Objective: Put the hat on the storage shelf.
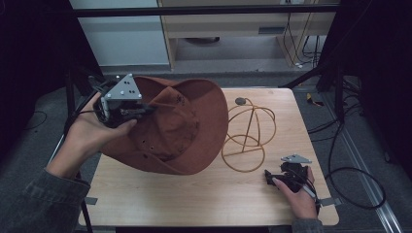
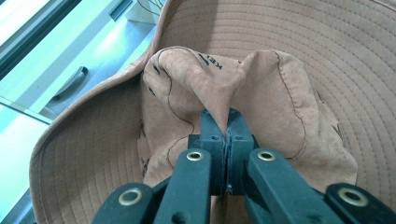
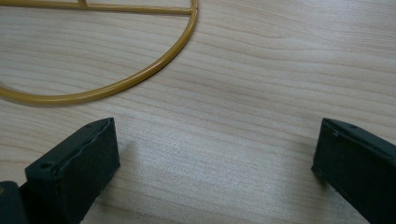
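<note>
Above table (image 1: pixel 204 194), L gripper (image 2: pixel 226 123) pinches hat (image 1: pixel 180 126) crown; R gripper (image 3: pixel 215 154) jaws apart near wire stand (image 1: pixel 248 138).

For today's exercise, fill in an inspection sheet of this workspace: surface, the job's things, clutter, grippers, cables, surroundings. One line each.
Surface: light wooden table, bare grain in front.
Job's things: brown hat, lifted and tilted, crown fabric pinched; gold wire hat stand beside it on the table.
Clutter: small dark round disc near the far edge.
Grippers: left gripper shut on the hat's crown; right gripper open, low over the table near the stand's ring.
Cables: black cable loops on the floor at right.
Surroundings: grey floor, pale cabinets behind, dark frame posts.
</note>
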Action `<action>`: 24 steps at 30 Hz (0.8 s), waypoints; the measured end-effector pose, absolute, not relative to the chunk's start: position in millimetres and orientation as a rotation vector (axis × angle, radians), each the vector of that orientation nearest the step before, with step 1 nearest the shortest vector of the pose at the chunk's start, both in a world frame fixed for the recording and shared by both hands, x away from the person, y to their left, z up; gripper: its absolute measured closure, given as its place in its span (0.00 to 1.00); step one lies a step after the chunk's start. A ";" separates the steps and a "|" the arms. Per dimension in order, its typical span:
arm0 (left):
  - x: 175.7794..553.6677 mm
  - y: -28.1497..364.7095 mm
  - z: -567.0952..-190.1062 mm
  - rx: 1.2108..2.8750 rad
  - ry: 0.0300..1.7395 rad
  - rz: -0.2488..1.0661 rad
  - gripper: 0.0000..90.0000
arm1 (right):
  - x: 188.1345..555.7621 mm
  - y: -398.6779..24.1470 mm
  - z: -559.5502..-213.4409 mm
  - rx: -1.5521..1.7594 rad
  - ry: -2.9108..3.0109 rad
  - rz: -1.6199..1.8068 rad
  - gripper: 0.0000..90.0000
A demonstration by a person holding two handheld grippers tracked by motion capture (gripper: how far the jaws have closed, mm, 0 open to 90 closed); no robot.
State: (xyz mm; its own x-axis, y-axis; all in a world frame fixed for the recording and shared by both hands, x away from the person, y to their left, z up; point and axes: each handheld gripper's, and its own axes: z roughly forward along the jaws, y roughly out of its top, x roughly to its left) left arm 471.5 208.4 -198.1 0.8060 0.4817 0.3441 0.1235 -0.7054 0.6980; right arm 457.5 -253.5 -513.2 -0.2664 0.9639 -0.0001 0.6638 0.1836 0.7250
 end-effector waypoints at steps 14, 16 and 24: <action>474.3 187.1 -189.8 2.305 0.409 0.687 0.98 | 457.5 -253.5 -513.4 1.522 2.003 0.856 0.00; 475.0 185.8 -188.9 2.307 0.408 0.685 0.99 | 457.5 -253.6 -513.4 1.523 2.003 0.856 0.01; 481.8 163.7 -181.8 2.321 0.360 0.669 0.99 | 457.5 -254.1 -513.3 1.521 2.005 0.861 0.01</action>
State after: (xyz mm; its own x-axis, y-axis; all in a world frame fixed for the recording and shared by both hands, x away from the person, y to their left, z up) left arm 481.8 163.7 -181.8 0.8292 0.4235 0.3649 0.0708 -0.7270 0.6829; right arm 457.5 -254.1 -513.3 -0.2695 0.9630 -0.0004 0.6630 0.1859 0.7251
